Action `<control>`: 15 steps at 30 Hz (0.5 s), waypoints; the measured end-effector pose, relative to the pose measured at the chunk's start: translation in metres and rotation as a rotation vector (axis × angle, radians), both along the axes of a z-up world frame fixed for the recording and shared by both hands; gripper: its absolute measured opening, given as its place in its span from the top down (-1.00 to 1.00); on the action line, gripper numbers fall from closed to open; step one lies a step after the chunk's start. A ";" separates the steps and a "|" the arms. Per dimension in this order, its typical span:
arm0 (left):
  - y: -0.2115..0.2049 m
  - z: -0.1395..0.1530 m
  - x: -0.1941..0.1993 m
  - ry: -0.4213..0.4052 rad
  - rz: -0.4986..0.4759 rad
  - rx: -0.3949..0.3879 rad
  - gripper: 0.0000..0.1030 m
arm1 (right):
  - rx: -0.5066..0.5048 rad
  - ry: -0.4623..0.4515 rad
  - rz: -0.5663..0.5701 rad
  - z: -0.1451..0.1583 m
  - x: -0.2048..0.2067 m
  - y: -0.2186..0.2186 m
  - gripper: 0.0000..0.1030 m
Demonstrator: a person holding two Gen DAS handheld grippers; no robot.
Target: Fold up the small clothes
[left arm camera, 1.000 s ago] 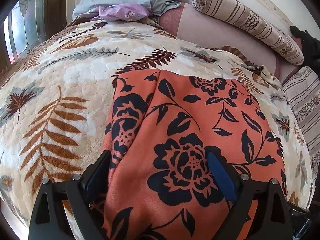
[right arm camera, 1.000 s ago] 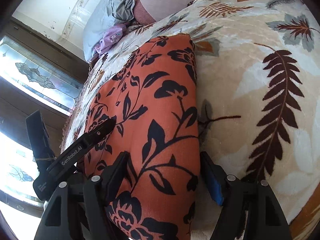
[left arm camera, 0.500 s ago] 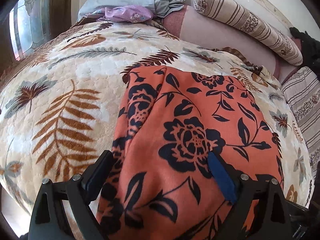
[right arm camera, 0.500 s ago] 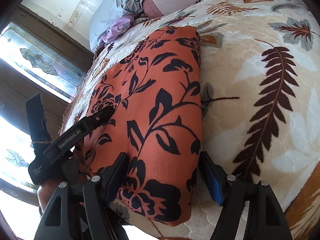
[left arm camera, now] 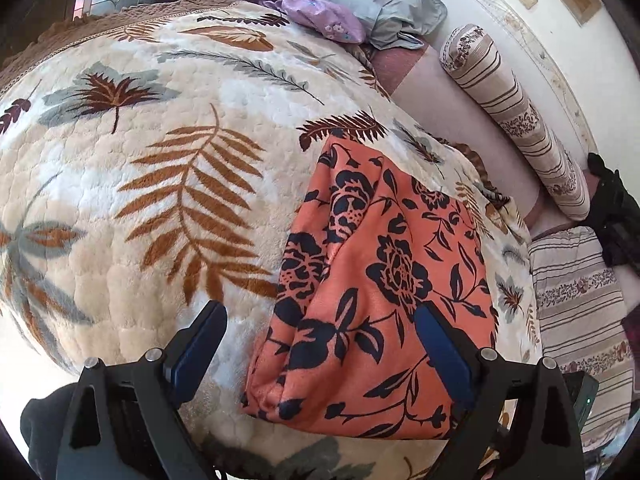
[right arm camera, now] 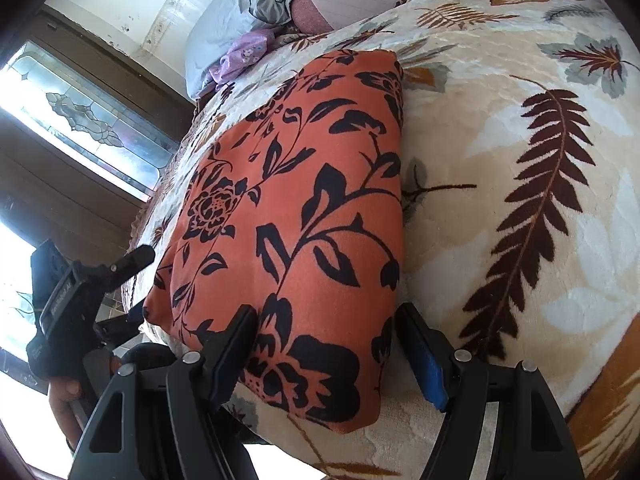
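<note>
Left gripper (left arm camera: 318, 344): jaws wide, nothing clamped. Its left finger (left arm camera: 198, 340) hangs over bare blanket; its right finger (left arm camera: 440, 344) sits over the orange cloth, near that cloth's right side. No pad presses on the fabric as far as the left wrist view shows.

Right gripper (right arm camera: 326, 350): jaws wide too, straddling the near end of the orange cloth (right arm camera: 296, 216). The left finger (right arm camera: 230, 348) lies over the fabric; the right finger (right arm camera: 424, 360) stands just past the cloth's right edge, over the blanket. Whether either pad touches the cloth I cannot tell; nothing is pinched.

The orange cloth (left arm camera: 380, 292), printed with black flowers and leaves, lies folded flat in a long panel with a rounded fold along one side. It rests on the cream blanket (left arm camera: 160, 184) with brown and grey leaf print, near the bed's front edge.

From the right wrist view the left gripper (right arm camera: 140, 256) appears at the cloth's left corner, held in a hand (right arm camera: 64, 392).

Farther off: a grey pillow (left arm camera: 360, 0) with a small purple garment (left arm camera: 320, 16) against it at the head of the bed, a striped bolster (left arm camera: 516, 120) along the wall, and a patterned glass window (right arm camera: 88, 120) beside the bed.
</note>
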State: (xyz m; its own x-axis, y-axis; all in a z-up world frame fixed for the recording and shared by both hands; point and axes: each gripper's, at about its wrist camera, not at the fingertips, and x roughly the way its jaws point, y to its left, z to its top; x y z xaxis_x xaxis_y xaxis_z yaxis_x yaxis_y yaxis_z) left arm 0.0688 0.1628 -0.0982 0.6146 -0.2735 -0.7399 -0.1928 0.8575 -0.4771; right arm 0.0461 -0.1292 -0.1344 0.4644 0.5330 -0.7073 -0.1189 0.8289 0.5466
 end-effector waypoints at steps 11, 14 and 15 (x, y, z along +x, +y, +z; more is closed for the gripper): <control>0.002 -0.020 0.065 0.131 -0.048 -0.075 -0.84 | 0.068 -0.056 -0.038 0.038 0.005 -0.031 -0.46; -0.007 -0.025 0.069 0.152 -0.059 -0.031 -0.84 | 0.086 -0.051 -0.036 0.039 0.032 -0.031 -0.46; -0.011 -0.024 0.069 0.146 -0.069 0.002 -0.84 | 0.094 -0.036 -0.037 0.035 0.041 -0.029 -0.46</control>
State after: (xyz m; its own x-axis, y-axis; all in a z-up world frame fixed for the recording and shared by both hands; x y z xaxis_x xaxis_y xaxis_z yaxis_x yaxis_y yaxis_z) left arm 0.1381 0.1514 -0.1225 0.4803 -0.3097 -0.8206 -0.2007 0.8720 -0.4466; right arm 0.0870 -0.1585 -0.0993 0.5090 0.5787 -0.6372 -0.1105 0.7781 0.6184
